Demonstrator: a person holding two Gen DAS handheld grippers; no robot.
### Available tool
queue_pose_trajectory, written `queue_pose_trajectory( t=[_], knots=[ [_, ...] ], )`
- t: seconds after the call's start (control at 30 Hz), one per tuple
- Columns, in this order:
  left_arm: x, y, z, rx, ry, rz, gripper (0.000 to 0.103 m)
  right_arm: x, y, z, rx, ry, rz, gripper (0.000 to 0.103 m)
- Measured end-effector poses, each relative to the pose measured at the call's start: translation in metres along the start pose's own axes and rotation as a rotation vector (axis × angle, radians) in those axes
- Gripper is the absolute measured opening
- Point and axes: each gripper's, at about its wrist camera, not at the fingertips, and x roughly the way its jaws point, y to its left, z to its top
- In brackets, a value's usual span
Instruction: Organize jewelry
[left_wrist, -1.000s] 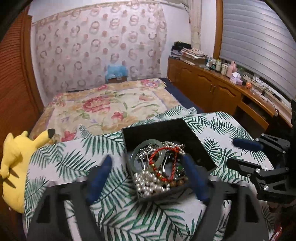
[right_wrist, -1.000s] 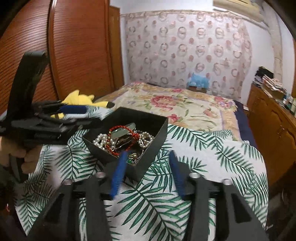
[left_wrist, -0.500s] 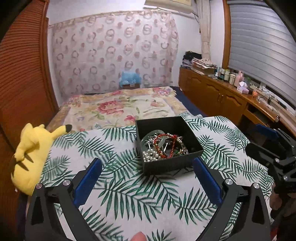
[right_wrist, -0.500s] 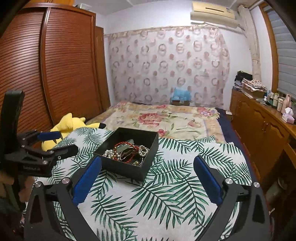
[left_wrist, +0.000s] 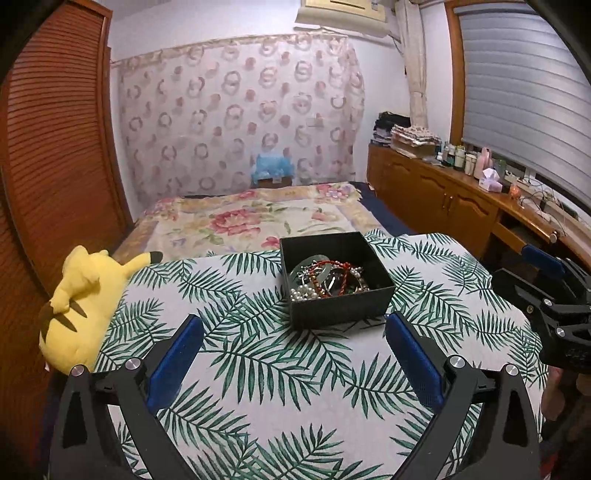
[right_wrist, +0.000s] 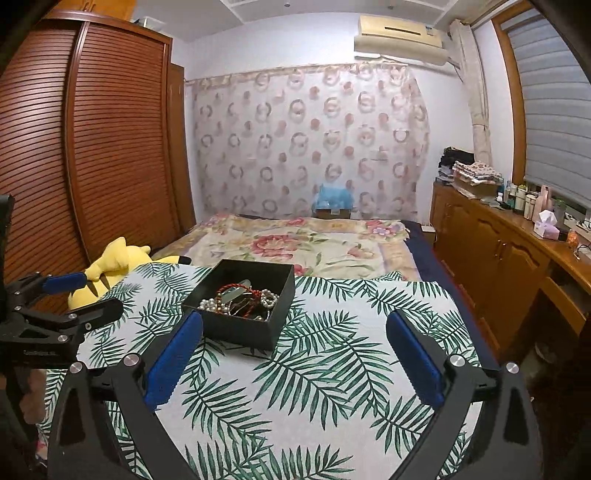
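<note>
A black open box stands on the palm-leaf cloth, filled with tangled jewelry: white pearls, a red cord bracelet, a pale green bangle. My left gripper is open wide just in front of the box, nothing between its blue pads. My right gripper is open too, with the box and its jewelry ahead and slightly left of it. Each gripper shows in the other's view: the right one at the table's right edge, the left one at the left edge.
The cloth-covered table ends just beyond the box. A yellow plush toy lies at its left edge. Behind is a bed with a floral cover, a wooden wardrobe at left, and a wooden cabinet with bottles at right.
Both grippers have drawn back from the box and spread their jaws wide. One second ago their fingers were at the box's sides; now it stands free on the cloth.
</note>
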Motion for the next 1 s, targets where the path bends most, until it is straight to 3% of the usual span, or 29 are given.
queue_pose_trajectory(
  t=[1.0],
  knots=[
    [-0.0028,-0.0032,-0.0011,0.002,-0.008,-0.003,0.095,-0.0036,-0.0009,-0.0061,0.018,0.004,0.004,0.100]
  ],
)
